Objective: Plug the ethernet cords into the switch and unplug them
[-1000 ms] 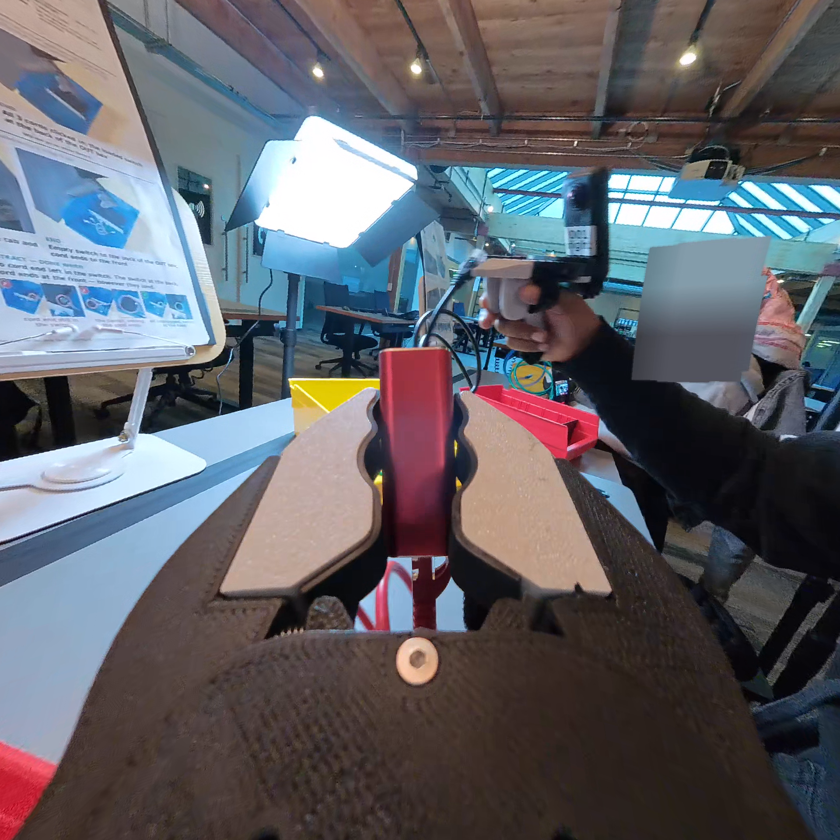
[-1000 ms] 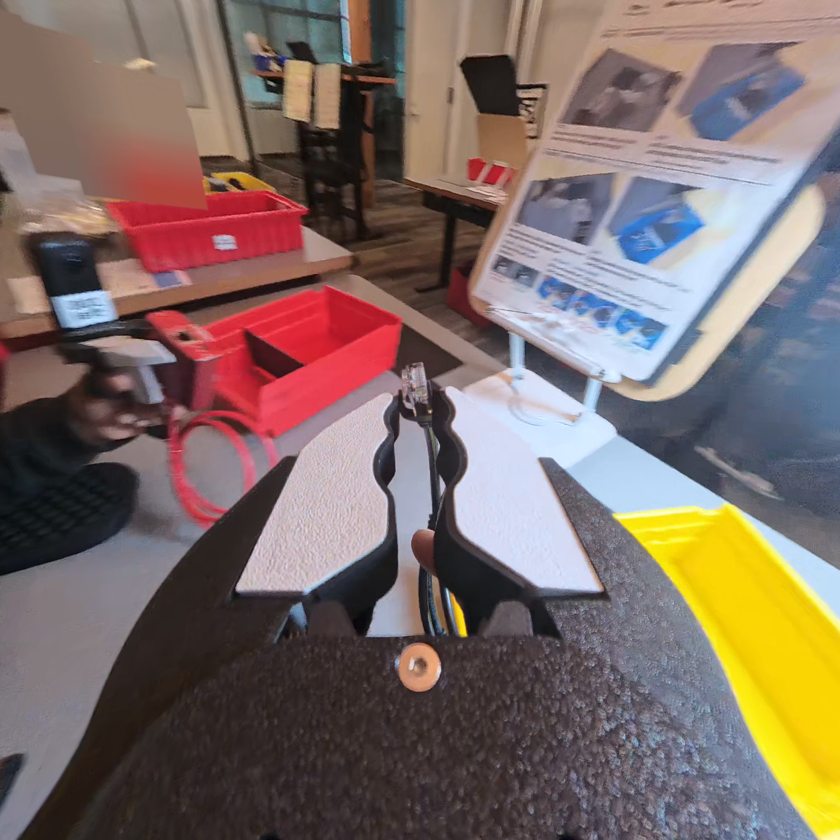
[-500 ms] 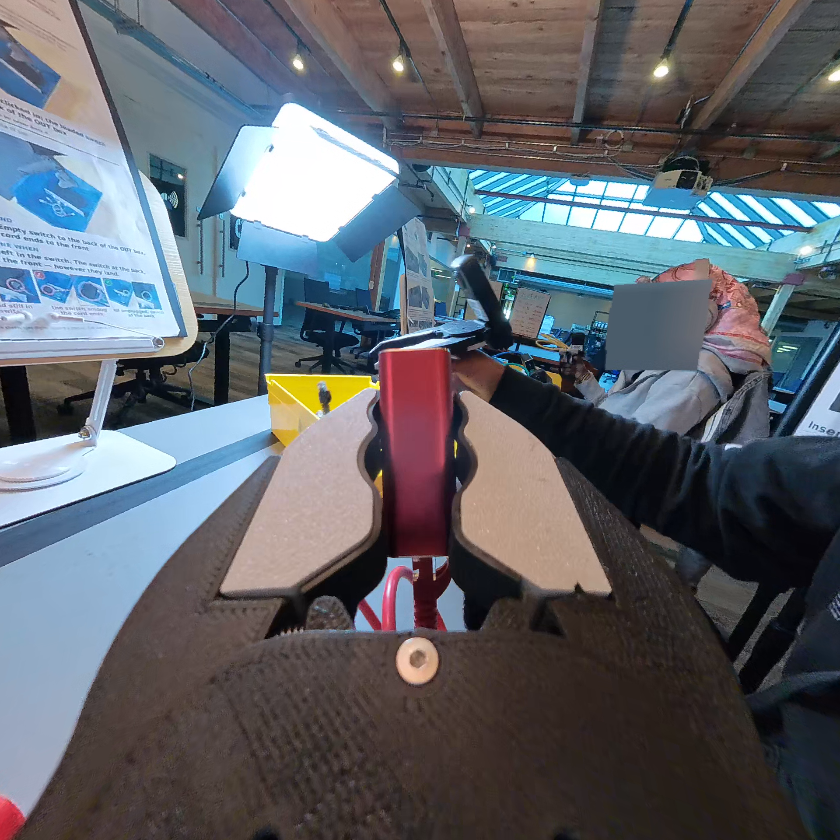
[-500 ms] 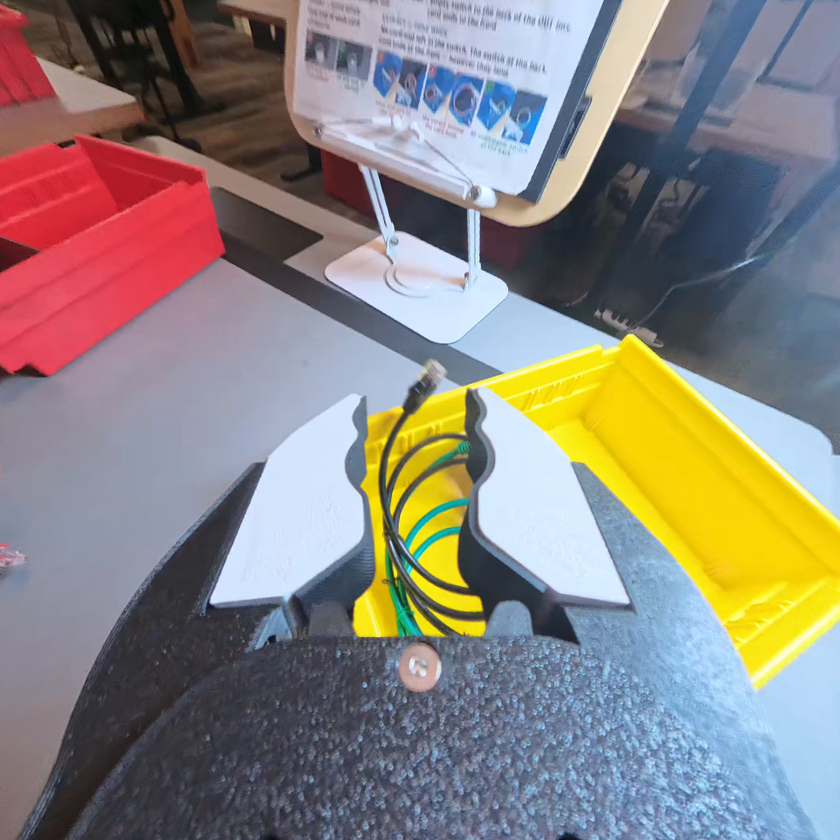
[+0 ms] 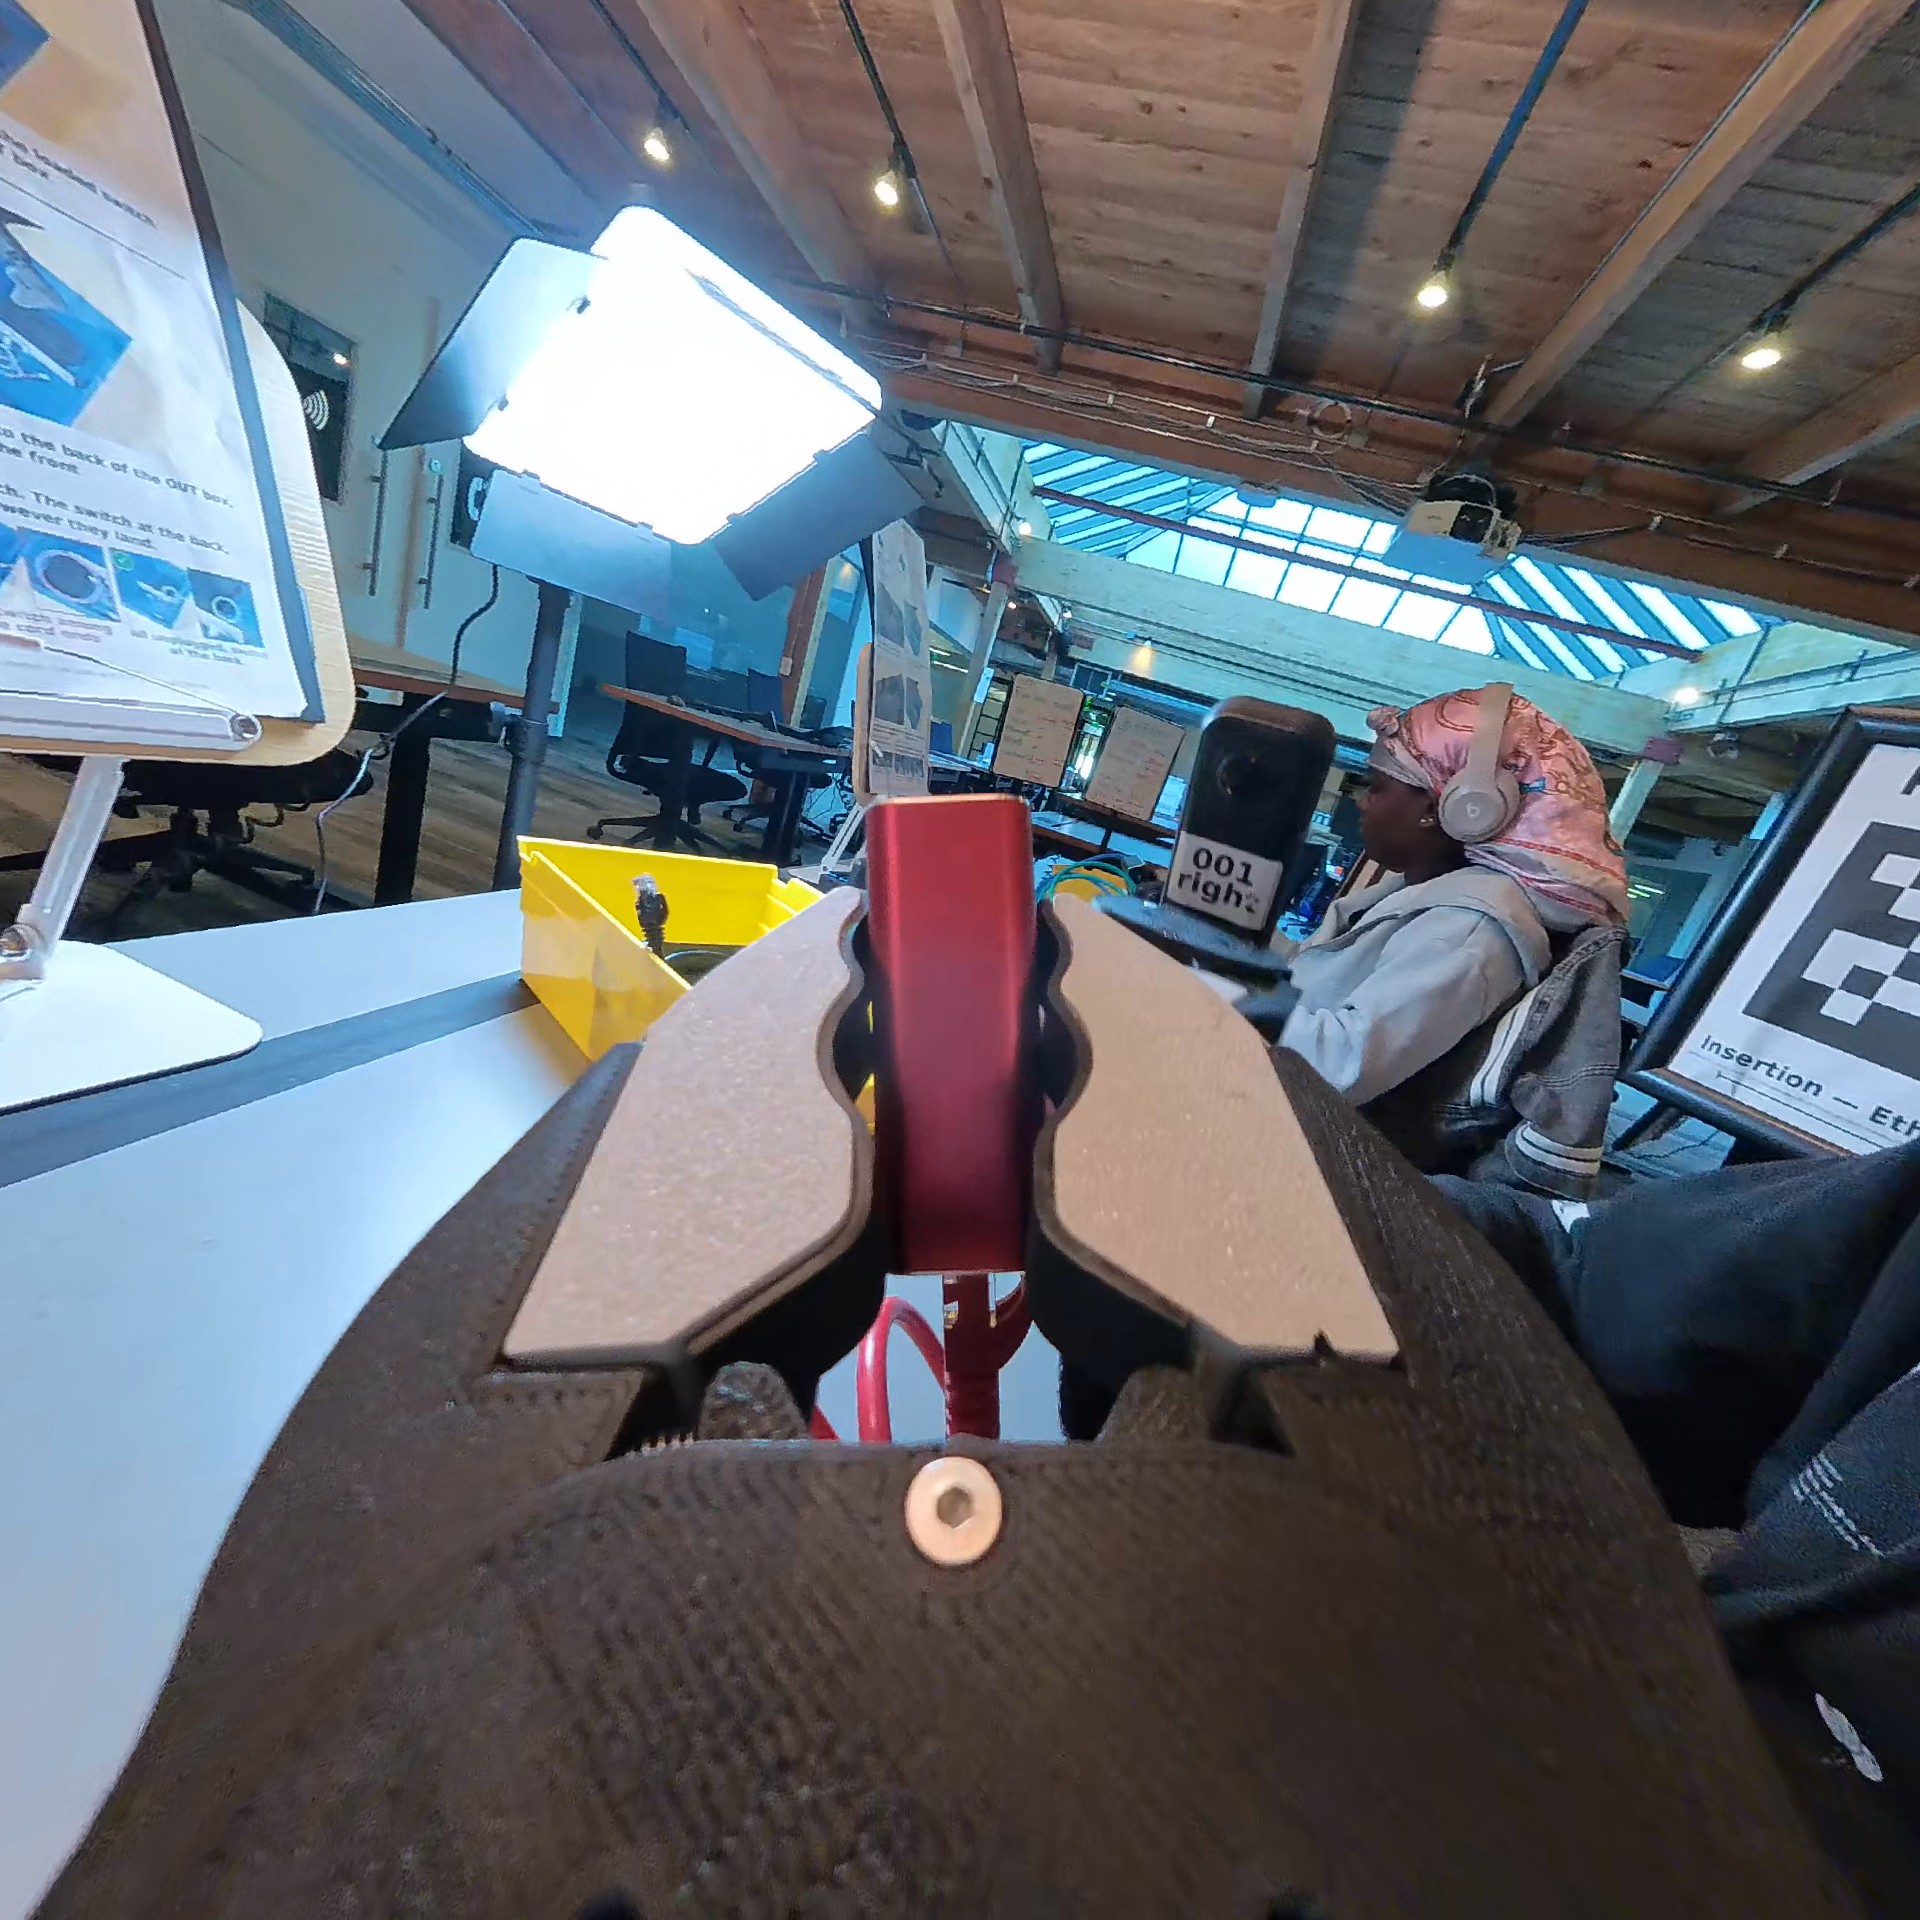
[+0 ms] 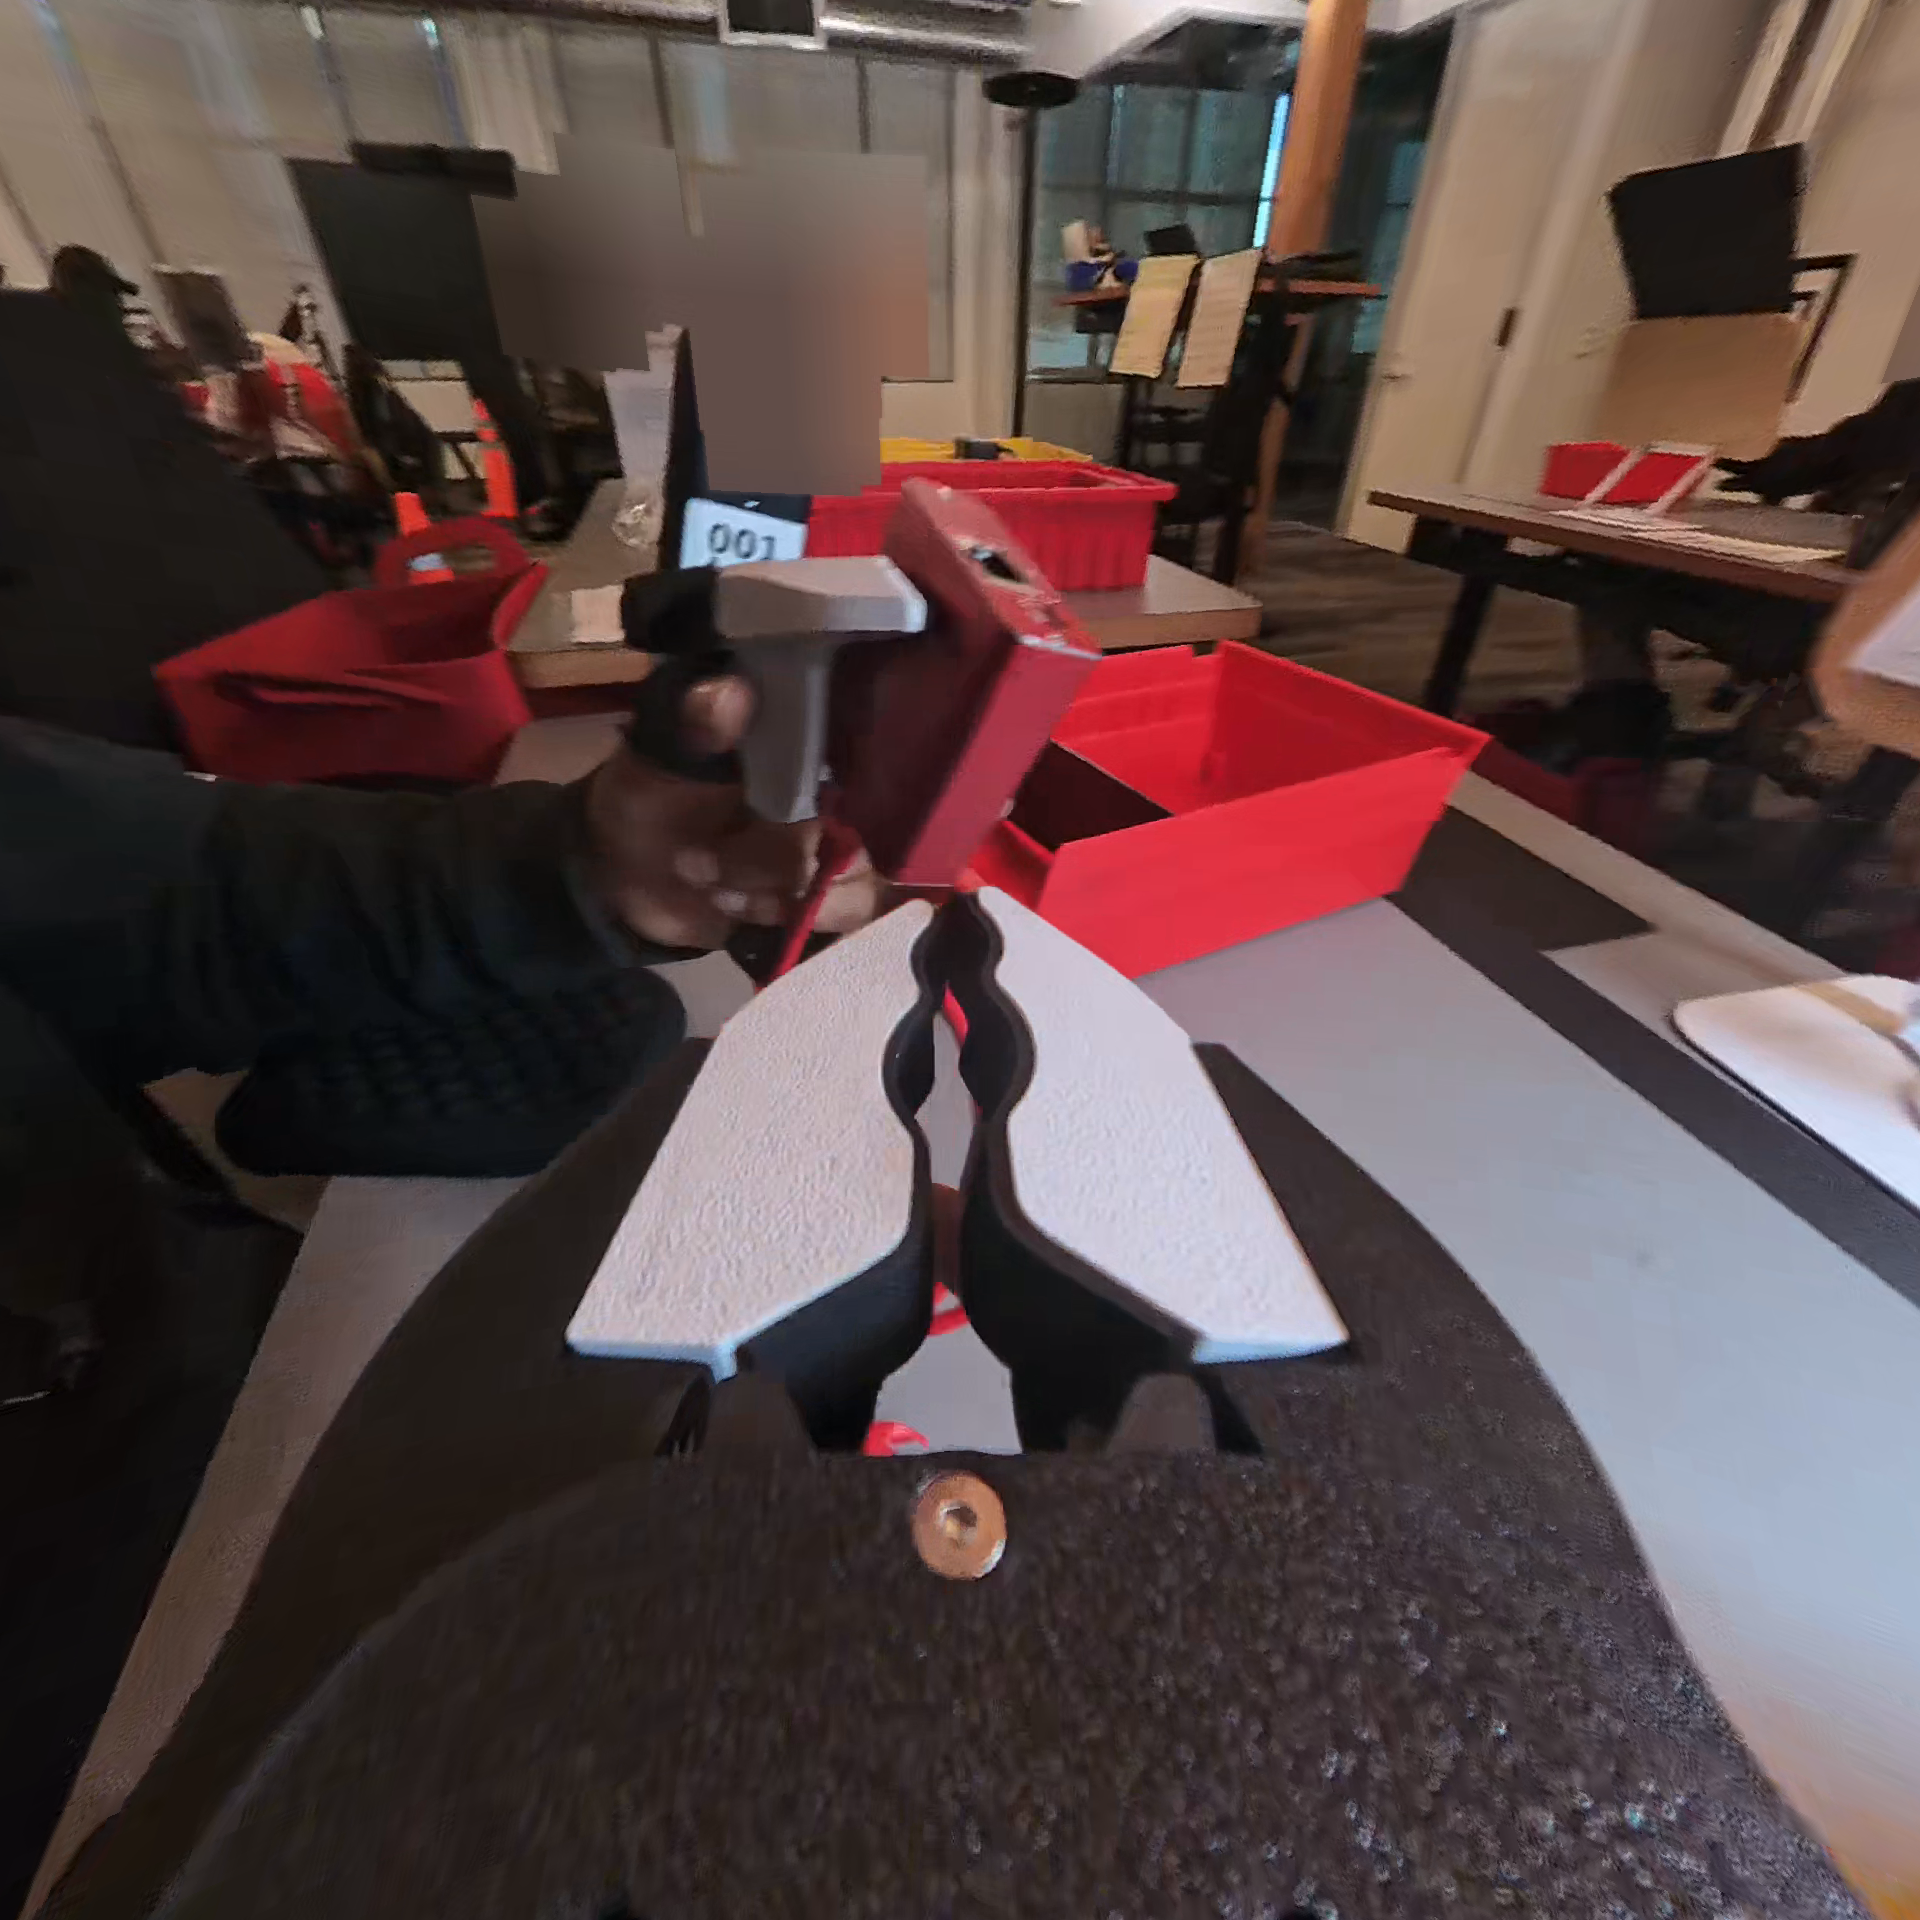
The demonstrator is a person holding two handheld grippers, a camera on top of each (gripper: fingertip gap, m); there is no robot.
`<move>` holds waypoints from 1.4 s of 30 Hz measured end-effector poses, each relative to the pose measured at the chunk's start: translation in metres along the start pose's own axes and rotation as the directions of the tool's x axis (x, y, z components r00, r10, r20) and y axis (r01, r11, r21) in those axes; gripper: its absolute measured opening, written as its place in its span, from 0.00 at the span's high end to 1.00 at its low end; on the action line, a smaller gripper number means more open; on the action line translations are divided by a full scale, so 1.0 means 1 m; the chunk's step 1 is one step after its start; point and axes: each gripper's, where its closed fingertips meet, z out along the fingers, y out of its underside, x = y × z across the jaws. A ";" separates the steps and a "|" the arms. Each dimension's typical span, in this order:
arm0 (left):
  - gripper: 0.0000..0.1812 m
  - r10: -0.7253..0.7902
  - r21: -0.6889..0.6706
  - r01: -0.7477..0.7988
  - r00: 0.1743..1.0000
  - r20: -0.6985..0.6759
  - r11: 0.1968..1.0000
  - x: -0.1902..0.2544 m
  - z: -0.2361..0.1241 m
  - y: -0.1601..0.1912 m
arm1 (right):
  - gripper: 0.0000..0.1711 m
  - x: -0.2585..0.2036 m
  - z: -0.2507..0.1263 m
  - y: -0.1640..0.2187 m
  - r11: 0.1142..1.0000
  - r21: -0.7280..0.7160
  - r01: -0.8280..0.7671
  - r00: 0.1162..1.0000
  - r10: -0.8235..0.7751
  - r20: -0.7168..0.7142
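My left gripper (image 5: 948,904) is shut on the red switch (image 5: 951,1039) and holds it upright above the grey table. A red cord (image 5: 888,1371) hangs from the switch's lower end. In the right wrist view the switch (image 6: 977,675) is tilted, held up by the left hand. My right gripper (image 6: 951,920) is shut, with its tips just under the switch's lower end. Red cord (image 6: 948,1023) shows through the narrow gap between the fingers; I cannot tell whether it is pinched. A black cord's plug (image 5: 649,899) sticks up out of the yellow bin (image 5: 592,966).
A red bin (image 6: 1247,810) stands on the table (image 6: 1403,1143) behind the switch. A white stand base (image 5: 104,1018) carries an instruction board at the left. A seated person (image 5: 1434,966) and a framed sign (image 5: 1818,935) are off to the right. The gap from one gripper's tips to the other's is roughly 6 centimetres.
My right gripper let go of the black cord over the yellow bin, swung left to the switch and closed. The left gripper kept hold of the switch, turning slightly right.
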 end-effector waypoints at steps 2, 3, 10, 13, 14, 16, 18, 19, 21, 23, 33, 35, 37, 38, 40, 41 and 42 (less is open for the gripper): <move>0.84 -0.003 0.007 0.003 1.000 -0.011 1.000 0.001 0.000 0.001 | 1.00 -0.020 0.014 0.009 0.999 -0.025 0.033 0.998 -0.031 0.052; 0.84 -0.010 0.011 0.010 1.000 -0.017 1.000 0.001 0.000 0.001 | 1.00 -0.026 0.019 0.011 0.999 -0.020 0.035 0.997 -0.034 0.069; 0.84 -0.044 0.052 0.044 0.999 -0.013 0.998 -0.006 -0.004 0.000 | 1.00 -0.041 0.029 0.010 0.992 0.060 -0.108 0.985 0.098 0.139; 0.84 -0.064 0.067 0.065 0.998 -0.017 0.996 -0.008 -0.005 -0.001 | 0.94 -0.033 0.027 0.015 0.982 0.073 -0.173 0.978 0.163 0.130; 0.85 -0.071 0.071 0.072 0.997 -0.019 0.995 -0.008 -0.005 -0.001 | 0.90 -0.031 0.027 0.017 0.979 0.073 -0.190 0.975 0.179 0.128; 0.84 -0.084 0.075 0.085 0.996 -0.020 0.993 -0.010 -0.005 0.000 | 0.88 -0.028 0.027 0.022 0.979 0.063 -0.196 0.975 0.187 0.118; 0.85 -0.095 0.077 0.096 0.995 -0.023 0.992 -0.010 -0.005 0.001 | 0.95 -0.029 0.027 0.025 0.982 0.067 -0.178 0.979 0.170 0.117; 0.85 -0.097 0.078 0.099 0.995 -0.024 0.992 -0.011 -0.005 0.001 | 1.00 -0.032 0.027 0.024 0.983 0.073 -0.166 0.979 0.155 0.133; 0.84 -0.098 0.078 0.099 0.995 -0.023 0.992 -0.012 -0.006 0.002 | 1.00 -0.038 0.028 0.026 0.989 0.053 -0.141 0.979 0.132 0.154; 0.84 -0.102 0.081 0.103 0.995 -0.020 0.991 -0.013 -0.006 0.001 | 1.00 -0.042 0.028 0.024 0.991 0.050 -0.123 0.980 0.113 0.162; 0.84 -0.156 0.144 0.173 0.980 -0.123 0.974 0.005 -0.005 -0.011 | 0.89 -0.042 0.035 0.027 0.985 0.039 -0.170 0.979 0.164 0.120; 0.84 -0.151 0.147 0.170 0.980 -0.133 0.974 0.008 -0.003 -0.009 | 0.86 -0.042 0.035 0.024 0.979 0.041 -0.201 0.973 0.195 0.124; 0.84 -0.154 0.146 0.175 0.977 -0.147 0.974 0.011 0.000 -0.006 | 0.85 -0.043 0.037 0.024 0.971 0.014 -0.238 0.963 0.234 0.131; 0.84 -0.154 0.144 0.177 0.976 -0.156 0.974 0.013 0.003 -0.004 | 0.85 -0.043 0.039 0.025 0.970 -0.003 -0.244 0.963 0.243 0.116; 0.84 -0.158 0.158 0.189 0.969 -0.191 0.969 0.020 0.006 -0.002 | 0.86 -0.042 0.041 0.025 0.969 0.000 -0.246 0.964 0.245 0.105; 0.84 -0.161 0.158 0.195 0.966 -0.204 0.968 0.023 0.009 -0.001 | 0.87 -0.042 0.042 0.024 0.967 0.011 -0.255 0.962 0.252 0.104; 0.84 -0.156 0.151 0.190 0.965 -0.210 0.970 0.026 0.011 0.001 | 0.89 -0.043 0.043 0.023 0.965 0.017 -0.262 0.960 0.258 0.112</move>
